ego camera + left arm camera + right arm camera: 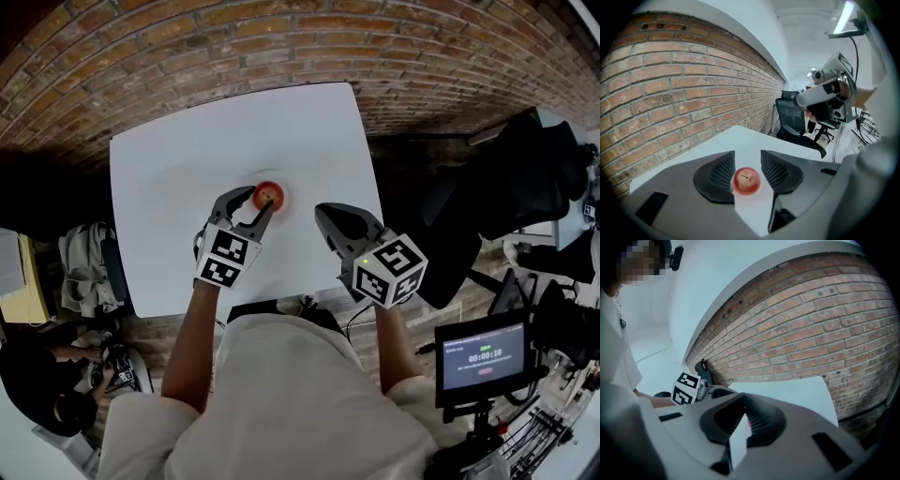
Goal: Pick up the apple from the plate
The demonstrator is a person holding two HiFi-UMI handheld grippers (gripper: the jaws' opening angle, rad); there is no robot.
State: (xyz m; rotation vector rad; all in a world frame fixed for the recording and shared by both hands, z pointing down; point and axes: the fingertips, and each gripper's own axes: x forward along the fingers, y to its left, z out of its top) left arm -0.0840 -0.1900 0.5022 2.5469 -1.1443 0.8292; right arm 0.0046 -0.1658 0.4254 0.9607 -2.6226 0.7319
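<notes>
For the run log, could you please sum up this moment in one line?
left gripper: open around apple | right gripper: shut, empty | apple: not yet lifted

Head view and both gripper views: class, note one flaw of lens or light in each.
Head view: the wide lens bows the brick wall into arcs, and the white table glares flat around the apple. Left gripper view: black corners, a flaring ceiling lamp, the apple sharp. Right gripper view: the near jaws soft, the wall's courses bent.
</notes>
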